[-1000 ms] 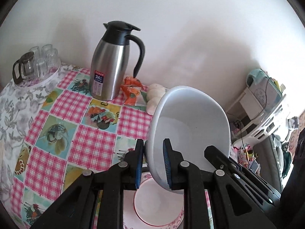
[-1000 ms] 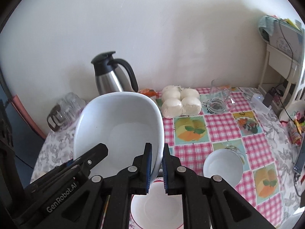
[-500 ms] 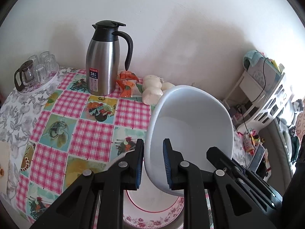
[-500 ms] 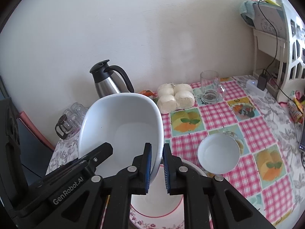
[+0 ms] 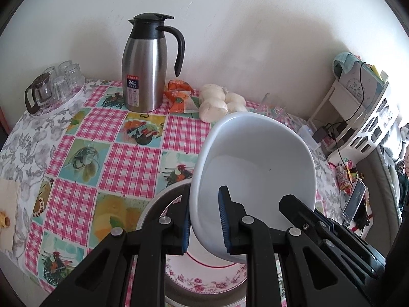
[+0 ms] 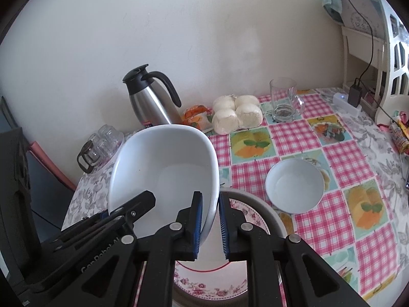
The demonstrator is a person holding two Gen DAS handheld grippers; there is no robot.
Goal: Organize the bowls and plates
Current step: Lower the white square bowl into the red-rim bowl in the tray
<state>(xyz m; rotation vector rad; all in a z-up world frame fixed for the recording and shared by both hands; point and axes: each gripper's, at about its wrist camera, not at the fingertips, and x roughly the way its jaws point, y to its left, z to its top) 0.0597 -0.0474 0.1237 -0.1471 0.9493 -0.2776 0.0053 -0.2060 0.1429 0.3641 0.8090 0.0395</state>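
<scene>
large bowl (image 5: 258, 168): glossy white ceramic, deep, rounded-oval, tilted, held over floral plate
left gripper (image 5: 204, 220): clenched on bowl's left rim
right gripper (image 6: 210, 226): clenched on opposite rim
floral plate (image 6: 204, 285): pink roses, red ring
small bowl (image 6: 294, 184): white, round, on tablecloth
tablecloth (image 5: 87, 138): pink gingham, picture squares
carafe (image 5: 148, 64): brushed steel, black lid

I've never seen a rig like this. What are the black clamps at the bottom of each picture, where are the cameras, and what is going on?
There is no robot: a person holds two handheld grippers, each with a fisheye camera looking along its jaws. The left gripper and right gripper pinch opposite rims of one large white bowl, tilted above a floral plate. On the checked tablecloth are a steel thermos jug, steamed buns, a glass mug and a small white bowl.
</scene>
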